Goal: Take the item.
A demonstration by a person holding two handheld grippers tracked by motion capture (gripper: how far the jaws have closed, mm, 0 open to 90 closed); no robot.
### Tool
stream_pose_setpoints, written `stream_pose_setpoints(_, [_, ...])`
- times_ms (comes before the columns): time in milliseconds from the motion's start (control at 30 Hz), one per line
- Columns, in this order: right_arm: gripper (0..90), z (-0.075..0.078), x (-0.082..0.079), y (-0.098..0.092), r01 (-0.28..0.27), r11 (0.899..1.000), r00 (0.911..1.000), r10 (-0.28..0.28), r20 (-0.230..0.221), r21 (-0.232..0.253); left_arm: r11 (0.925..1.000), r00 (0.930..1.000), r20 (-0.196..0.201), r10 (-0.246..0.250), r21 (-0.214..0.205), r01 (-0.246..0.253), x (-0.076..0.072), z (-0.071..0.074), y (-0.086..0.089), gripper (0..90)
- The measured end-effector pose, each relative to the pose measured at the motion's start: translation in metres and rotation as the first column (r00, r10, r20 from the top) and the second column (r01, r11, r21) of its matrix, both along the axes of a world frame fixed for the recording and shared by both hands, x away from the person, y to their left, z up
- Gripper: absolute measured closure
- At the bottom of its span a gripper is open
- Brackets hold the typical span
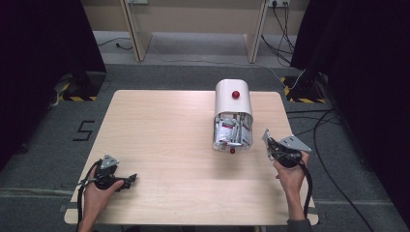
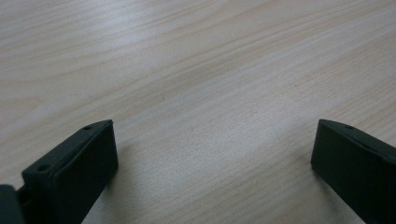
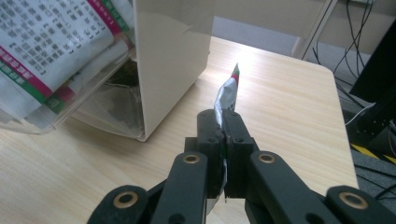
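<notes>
A white rounded dispenser box (image 1: pixel 232 98) with a red knob stands at the table's far middle. Its clear front drawer (image 1: pixel 231 145) is tipped open and stuffed with several silver sachets (image 1: pixel 227 131) printed in red and green. My right gripper (image 1: pixel 270 144) sits just right of the drawer, shut on one sachet (image 1: pixel 265 136). In the right gripper view that sachet (image 3: pixel 228 91) sticks up edge-on from the closed right gripper (image 3: pixel 224 117), beside the box wall (image 3: pixel 168 60). My left gripper (image 1: pixel 129 180) rests low at the near left. The left gripper (image 2: pixel 215 123) is open over bare wood.
The light wooden table (image 1: pixel 169 135) is bare between the two grippers. Dark curtains flank both sides. Cables (image 1: pixel 329 145) trail over the grey floor to the right, and a black-and-yellow taped stand foot (image 1: pixel 300 94) sits past the far right corner.
</notes>
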State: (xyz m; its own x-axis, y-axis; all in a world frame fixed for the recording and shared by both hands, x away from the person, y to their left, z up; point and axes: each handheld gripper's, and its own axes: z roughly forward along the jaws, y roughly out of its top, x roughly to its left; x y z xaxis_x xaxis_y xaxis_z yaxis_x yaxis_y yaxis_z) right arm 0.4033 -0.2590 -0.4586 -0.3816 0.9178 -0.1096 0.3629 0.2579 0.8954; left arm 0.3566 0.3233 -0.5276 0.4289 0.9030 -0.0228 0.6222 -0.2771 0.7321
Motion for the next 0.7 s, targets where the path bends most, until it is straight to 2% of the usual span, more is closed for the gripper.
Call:
stream_pose_setpoints(333, [88.2,-0.008,0.006,0.007,-0.016,1.0,0.9997,0.015,-0.02,-0.018,1.0,1.0,0.0,0.008,0.0,-0.008,-0.002,0.0,0.002,0.0])
stream_pose_setpoints(600, [88.2,-0.02,0.014,0.007,-0.015,1.0,0.9989,0.015,-0.044,-0.007,1.0,1.0,0.001,0.01,0.001,-0.01,-0.002,0.0,0.003,0.0])
stream_pose_setpoints(700, [88.2,-0.026,0.019,0.003,-0.006,1.0,0.9984,0.006,-0.056,0.012,1.0,1.0,0.001,0.01,0.001,-0.01,-0.002,0.0,0.003,0.0])
